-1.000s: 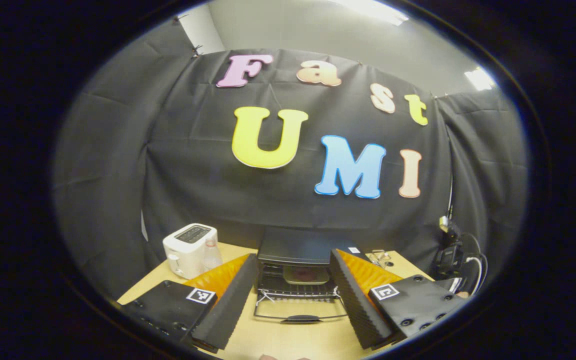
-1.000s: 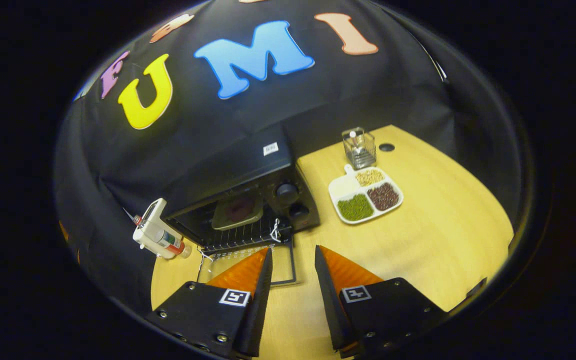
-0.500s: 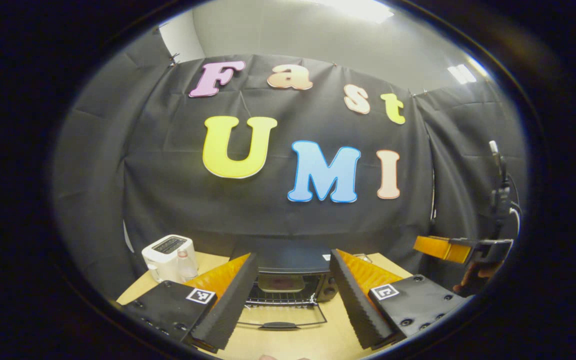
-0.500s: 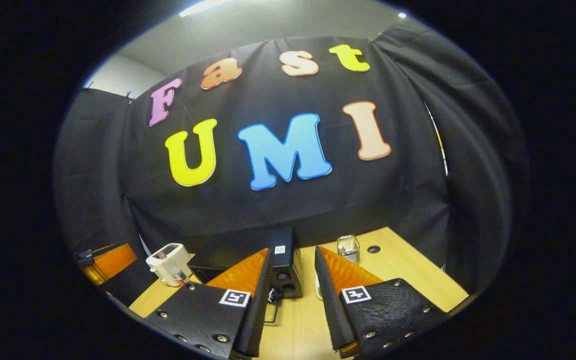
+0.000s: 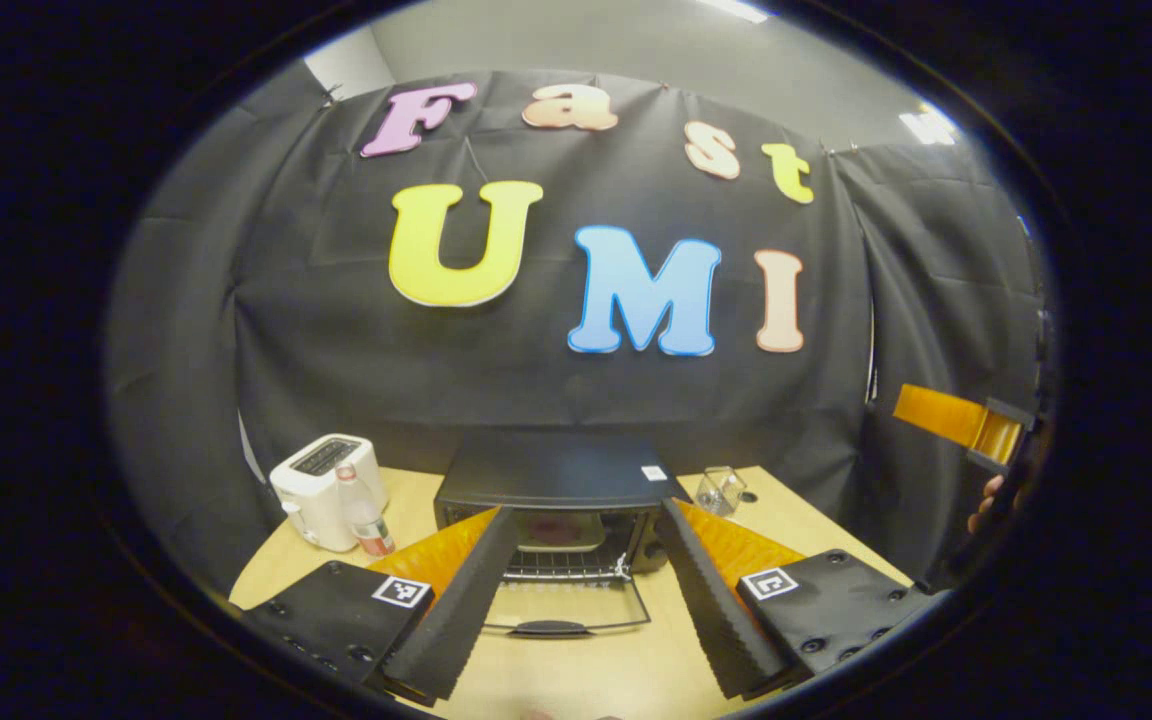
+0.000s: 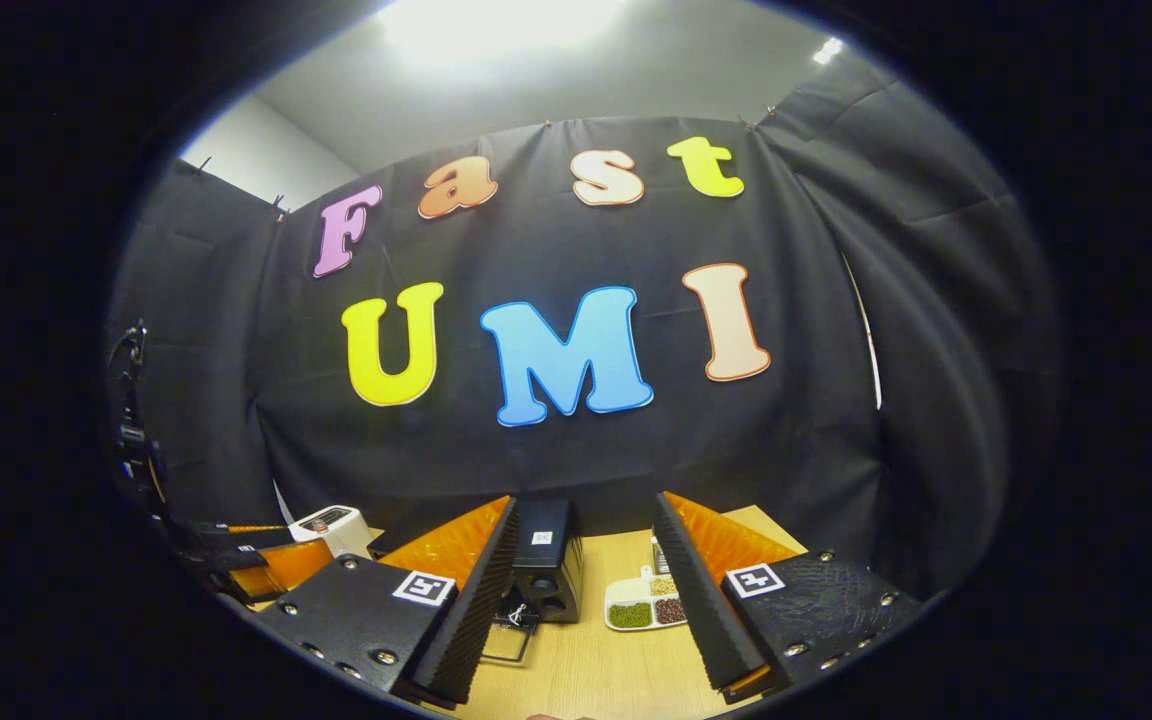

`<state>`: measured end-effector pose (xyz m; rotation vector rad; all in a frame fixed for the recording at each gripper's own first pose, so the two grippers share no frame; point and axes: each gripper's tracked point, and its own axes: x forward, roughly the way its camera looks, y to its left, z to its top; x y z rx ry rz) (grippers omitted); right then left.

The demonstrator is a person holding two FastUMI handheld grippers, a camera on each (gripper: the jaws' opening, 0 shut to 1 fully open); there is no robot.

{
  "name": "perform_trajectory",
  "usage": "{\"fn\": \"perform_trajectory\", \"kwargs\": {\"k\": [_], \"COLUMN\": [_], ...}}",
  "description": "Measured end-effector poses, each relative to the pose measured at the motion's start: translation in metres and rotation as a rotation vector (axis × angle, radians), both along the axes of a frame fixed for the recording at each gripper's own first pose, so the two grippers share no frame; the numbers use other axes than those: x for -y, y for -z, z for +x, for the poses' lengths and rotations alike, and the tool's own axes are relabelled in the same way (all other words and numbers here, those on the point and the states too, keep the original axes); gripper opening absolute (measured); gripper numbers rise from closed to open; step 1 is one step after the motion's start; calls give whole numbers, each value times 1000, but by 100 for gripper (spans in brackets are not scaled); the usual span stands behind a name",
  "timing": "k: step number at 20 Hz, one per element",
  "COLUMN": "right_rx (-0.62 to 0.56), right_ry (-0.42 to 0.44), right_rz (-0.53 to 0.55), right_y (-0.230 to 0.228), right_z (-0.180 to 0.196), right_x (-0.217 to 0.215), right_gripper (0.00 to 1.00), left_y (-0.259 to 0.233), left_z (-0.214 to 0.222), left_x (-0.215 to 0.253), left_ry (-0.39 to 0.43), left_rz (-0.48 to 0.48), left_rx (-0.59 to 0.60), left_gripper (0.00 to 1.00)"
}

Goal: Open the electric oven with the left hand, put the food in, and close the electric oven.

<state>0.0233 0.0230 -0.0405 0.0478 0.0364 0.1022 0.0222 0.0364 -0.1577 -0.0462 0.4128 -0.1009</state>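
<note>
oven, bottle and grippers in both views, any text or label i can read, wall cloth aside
White sticker on the oven top: too small to read.
Bottle label: blurred.
Square markers on the left gripper and right gripper: patterns, no words.
Nothing legible.

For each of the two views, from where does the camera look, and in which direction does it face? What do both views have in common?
Left gripper view: rides on the left gripper, raised above the table in front of the oven, facing its open door; own open fingers below, the right gripper and a hand far right.
Right gripper view: rides on the right gripper, facing the oven's knob side and a divided plate; own open fingers below, the left gripper far left.
Shared: oven, toaster, table.
</note>
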Motion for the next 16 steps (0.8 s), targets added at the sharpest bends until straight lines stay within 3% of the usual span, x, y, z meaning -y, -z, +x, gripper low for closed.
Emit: {"fn": "perform_trajectory", "kwargs": {"k": [3, 4, 7, 13, 16], "right_rx": [-19, -25, -42, -95, -115], "right_ry": [7, 9, 16, 24, 34], "right_rz": [2, 4, 8, 33, 50], "right_y": [6, 8, 14, 28, 34], "right_z": [5, 6, 9, 25, 32], "right_x": [4, 7, 16, 31, 39], "right_gripper": [84, 84, 84, 84, 83], "left_y": [43, 56, 95, 183, 228], "left_z": [1, -1, -9, -26, -34], "left_x": [1, 1, 1, 9, -4], "left_ry": [12, 15, 28, 92, 87], "left_rz": [5, 17, 51, 39, 91], "left_rx": [-112, -143, -224, -500, -642], "left_gripper": [91, 97, 100, 98, 98]}}
